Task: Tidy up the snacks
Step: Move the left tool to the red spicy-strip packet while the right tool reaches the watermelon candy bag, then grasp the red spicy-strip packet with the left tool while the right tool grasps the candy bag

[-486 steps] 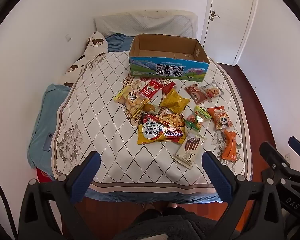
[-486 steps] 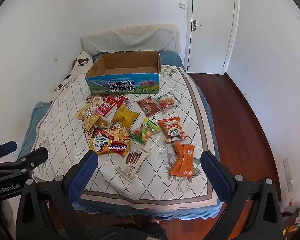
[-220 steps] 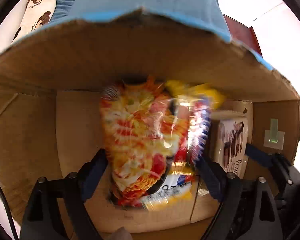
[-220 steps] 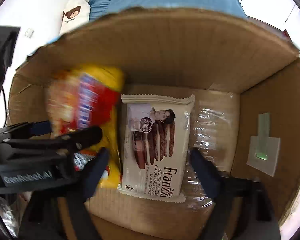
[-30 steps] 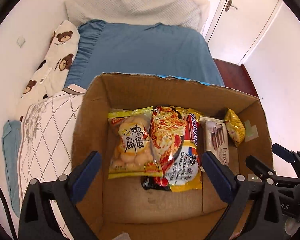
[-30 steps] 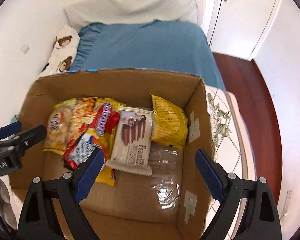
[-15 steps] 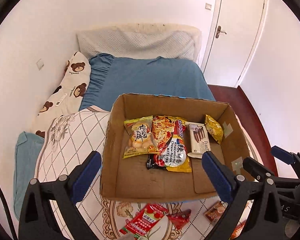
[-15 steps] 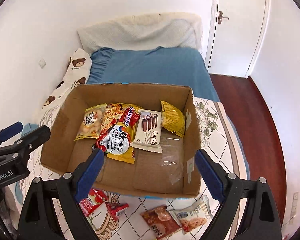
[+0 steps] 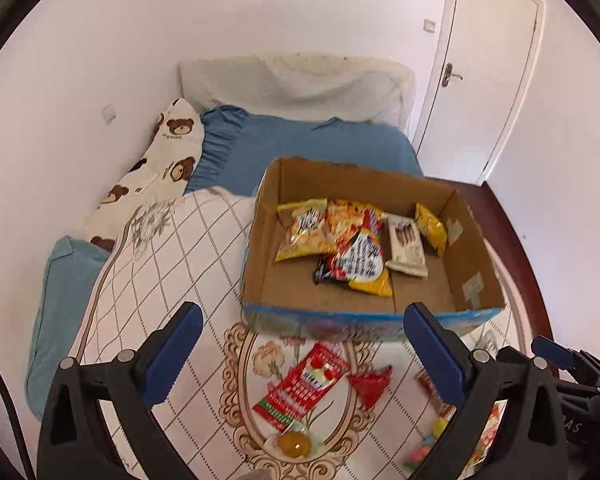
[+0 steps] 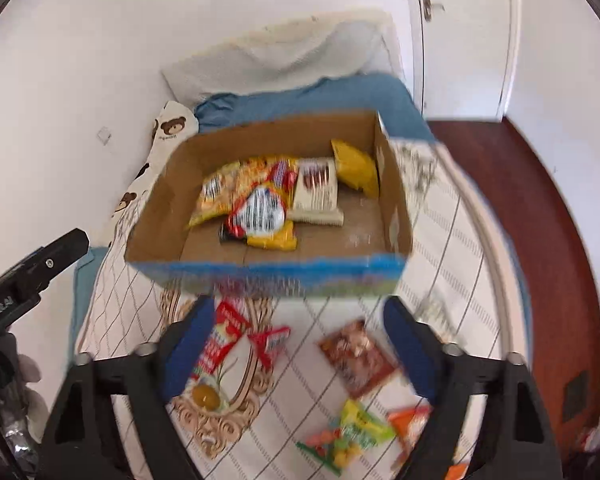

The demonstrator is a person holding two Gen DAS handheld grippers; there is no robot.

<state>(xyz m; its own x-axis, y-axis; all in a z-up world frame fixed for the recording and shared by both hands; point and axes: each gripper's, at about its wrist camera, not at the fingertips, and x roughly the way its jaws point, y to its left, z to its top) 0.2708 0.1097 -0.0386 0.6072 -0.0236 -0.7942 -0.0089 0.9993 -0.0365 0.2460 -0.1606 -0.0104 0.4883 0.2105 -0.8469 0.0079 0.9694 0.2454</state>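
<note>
Both claws have pulled back from the box [image 9: 364,300] to reach loose packets [image 9: 300,384] on the bed [image 9: 172,264]: left claw [image 9: 300,354] spread, empty; right claw [image 10: 300,346] has just been narrowing on nothing.

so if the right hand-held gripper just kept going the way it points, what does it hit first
Probably the bedspread just before the cardboard box, near the small red packet lying between the open fingers of the right hand-held gripper. The frame is blurred, so depth is uncertain.
</note>
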